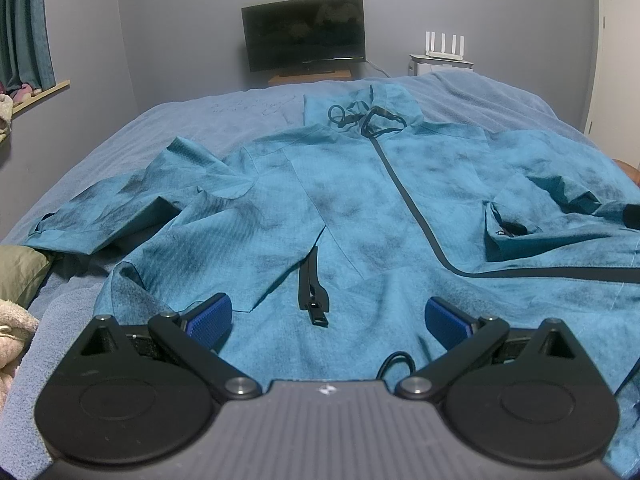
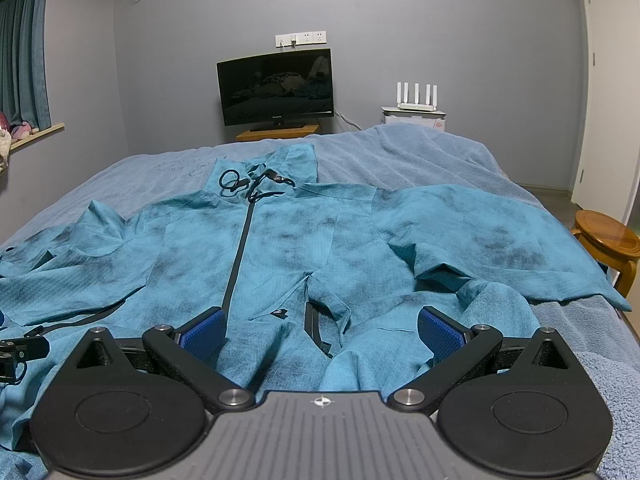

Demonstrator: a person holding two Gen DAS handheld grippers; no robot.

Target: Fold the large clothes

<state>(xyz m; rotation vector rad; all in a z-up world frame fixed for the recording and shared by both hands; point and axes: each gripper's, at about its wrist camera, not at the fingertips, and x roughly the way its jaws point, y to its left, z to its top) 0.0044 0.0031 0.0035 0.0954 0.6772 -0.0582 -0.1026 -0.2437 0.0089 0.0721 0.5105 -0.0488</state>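
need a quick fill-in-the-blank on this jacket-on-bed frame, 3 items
1. The teal jacket lies spread on the ____.
2. Both the left gripper and the right gripper are ____, holding nothing.
3. On the stand by the far wall is a dark ____.

Missing words: bed; open; TV

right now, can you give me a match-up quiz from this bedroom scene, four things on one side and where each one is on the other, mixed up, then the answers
Things:
1. jacket
2. monitor
3. router
4. wooden stool

Places:
A. on the floor beside the bed's right edge
B. on a small wooden stand against the far wall
C. spread front-up on the bed
D. on top of a white box by the far wall

Pairs: 1-C, 2-B, 3-D, 4-A
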